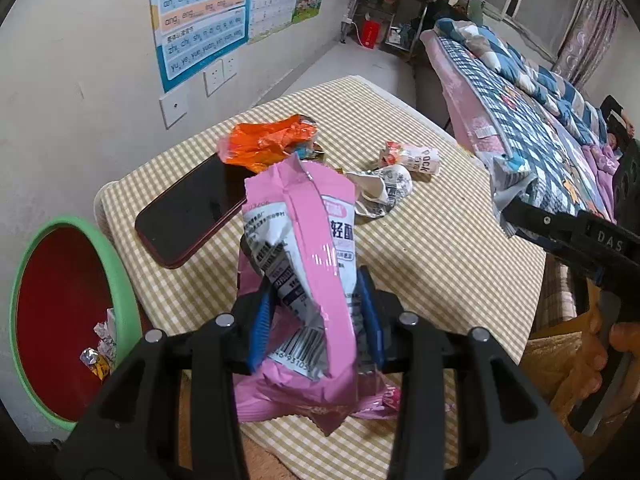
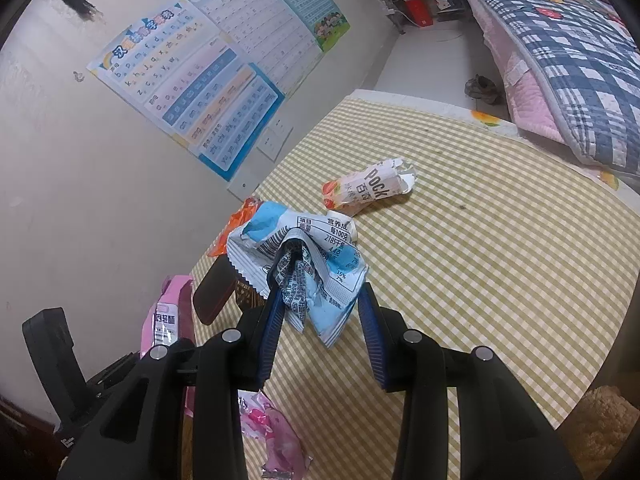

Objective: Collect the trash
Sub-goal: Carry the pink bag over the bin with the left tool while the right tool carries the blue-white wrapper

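My left gripper [image 1: 316, 312] is shut on a pink snack bag [image 1: 304, 264] and holds it above the checked table [image 1: 440, 264]. My right gripper [image 2: 320, 300] is shut on a blue-and-white wrapper [image 2: 316, 256], also lifted; it shows at the right of the left wrist view [image 1: 510, 188]. On the table lie an orange wrapper [image 1: 268, 142], a Pocky wrapper [image 2: 368, 190], a crumpled white wrapper [image 1: 380, 190] and a small pink wrapper [image 2: 276, 440]. A green-rimmed red bin [image 1: 60, 320] with some wrappers in it stands left of the table.
A dark phone [image 1: 192, 212] lies on the table by the orange wrapper. A bed with a blue plaid quilt [image 2: 560, 64] stands to the right. Posters [image 2: 192, 92] and sockets are on the wall behind the table.
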`<state>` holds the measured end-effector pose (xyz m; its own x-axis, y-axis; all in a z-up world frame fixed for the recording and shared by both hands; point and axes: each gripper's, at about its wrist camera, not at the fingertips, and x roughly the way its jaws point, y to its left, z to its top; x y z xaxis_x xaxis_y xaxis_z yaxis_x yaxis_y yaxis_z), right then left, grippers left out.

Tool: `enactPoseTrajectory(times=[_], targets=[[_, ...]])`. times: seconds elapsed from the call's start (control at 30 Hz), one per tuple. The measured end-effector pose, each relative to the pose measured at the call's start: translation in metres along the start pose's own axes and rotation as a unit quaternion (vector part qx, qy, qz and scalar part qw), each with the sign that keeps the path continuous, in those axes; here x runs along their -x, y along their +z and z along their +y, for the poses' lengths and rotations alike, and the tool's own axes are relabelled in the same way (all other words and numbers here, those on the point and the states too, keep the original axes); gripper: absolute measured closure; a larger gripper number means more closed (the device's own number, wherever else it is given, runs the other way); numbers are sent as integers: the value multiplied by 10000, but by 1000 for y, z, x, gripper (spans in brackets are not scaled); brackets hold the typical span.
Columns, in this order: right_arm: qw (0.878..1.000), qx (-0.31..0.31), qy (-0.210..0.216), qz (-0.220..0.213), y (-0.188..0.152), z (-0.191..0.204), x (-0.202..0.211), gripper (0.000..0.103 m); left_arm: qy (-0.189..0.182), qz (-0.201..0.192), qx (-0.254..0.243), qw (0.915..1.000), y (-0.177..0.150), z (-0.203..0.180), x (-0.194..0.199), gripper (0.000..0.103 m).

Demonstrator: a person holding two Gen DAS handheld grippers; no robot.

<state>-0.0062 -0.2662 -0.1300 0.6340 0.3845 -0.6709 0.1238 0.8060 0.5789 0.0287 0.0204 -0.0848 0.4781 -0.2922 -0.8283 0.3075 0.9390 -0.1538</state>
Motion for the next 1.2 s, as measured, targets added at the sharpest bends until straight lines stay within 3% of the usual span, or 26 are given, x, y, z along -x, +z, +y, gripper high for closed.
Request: enactPoseTrajectory(times=[0.6, 0.9, 1.2], targets=[[9987, 502, 22, -27, -23, 40, -3, 66, 318, -490, 518, 9969, -18, 64, 46, 65], [9983, 537, 164, -176, -38, 76, 14, 66, 307, -491, 886, 9944, -32, 101, 42, 65], [9974, 698, 159, 125, -52, 105, -5, 66, 360, -418, 1163, 9917, -46, 131, 36, 65]])
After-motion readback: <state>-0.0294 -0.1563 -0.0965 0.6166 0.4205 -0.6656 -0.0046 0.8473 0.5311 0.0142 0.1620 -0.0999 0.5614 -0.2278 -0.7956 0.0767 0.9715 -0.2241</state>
